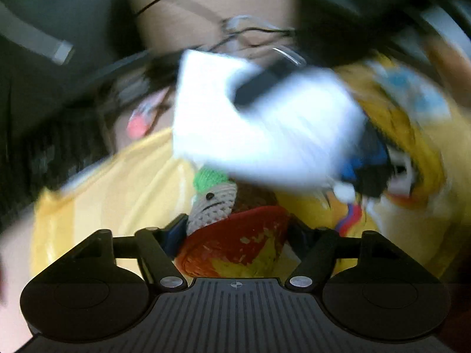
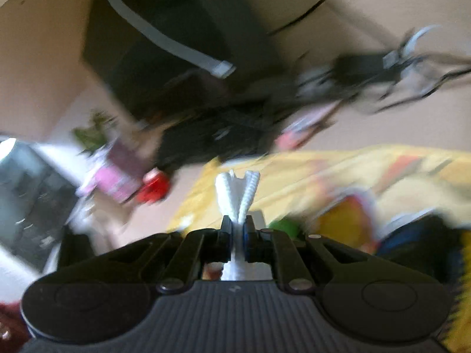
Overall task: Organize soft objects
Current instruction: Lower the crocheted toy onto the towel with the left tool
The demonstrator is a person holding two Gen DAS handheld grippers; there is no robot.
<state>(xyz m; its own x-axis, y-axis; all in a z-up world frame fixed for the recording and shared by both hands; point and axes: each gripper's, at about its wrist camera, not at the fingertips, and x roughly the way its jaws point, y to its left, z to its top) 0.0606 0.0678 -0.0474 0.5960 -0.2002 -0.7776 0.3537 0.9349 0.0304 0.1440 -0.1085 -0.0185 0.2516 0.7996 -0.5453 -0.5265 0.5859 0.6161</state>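
In the left wrist view my left gripper (image 1: 235,231) is shut on a red and yellow soft toy (image 1: 241,247), which fills the gap between both fingers. A grey crocheted figure with a green cap (image 1: 212,203) pokes up beside the left finger. Under them lies a yellow cloth (image 1: 103,206). A blurred white ribbed cloth (image 1: 265,126) hangs just beyond, and a dark finger (image 1: 259,86) of the other gripper clamps its top. The right wrist view shows my right gripper (image 2: 238,226) shut on that white cloth (image 2: 237,194), a fold sticking up past the tips.
A wooden desk (image 2: 41,67) carries a black box (image 2: 164,44), a dark keyboard (image 2: 217,135), tangled cables (image 2: 397,67), a pink packet (image 2: 114,179) and a small red object (image 2: 154,189). More bright soft toys (image 1: 412,147) lie on the yellow cloth at right. Both views are motion-blurred.
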